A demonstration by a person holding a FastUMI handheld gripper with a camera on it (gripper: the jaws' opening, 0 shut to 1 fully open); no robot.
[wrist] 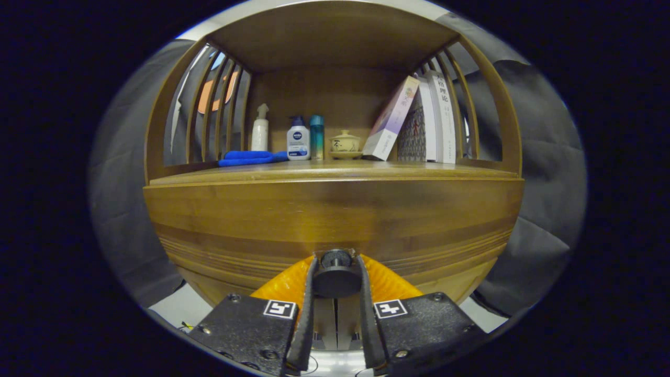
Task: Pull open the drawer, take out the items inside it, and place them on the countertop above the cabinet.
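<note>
Gripping drawer knob (336, 272) between fingers (309, 298).

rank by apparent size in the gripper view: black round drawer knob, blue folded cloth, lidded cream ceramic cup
1. Black round drawer knob, though it is nearest, between the hand-held gripper fingers.
2. Blue folded cloth.
3. Lidded cream ceramic cup.
</note>
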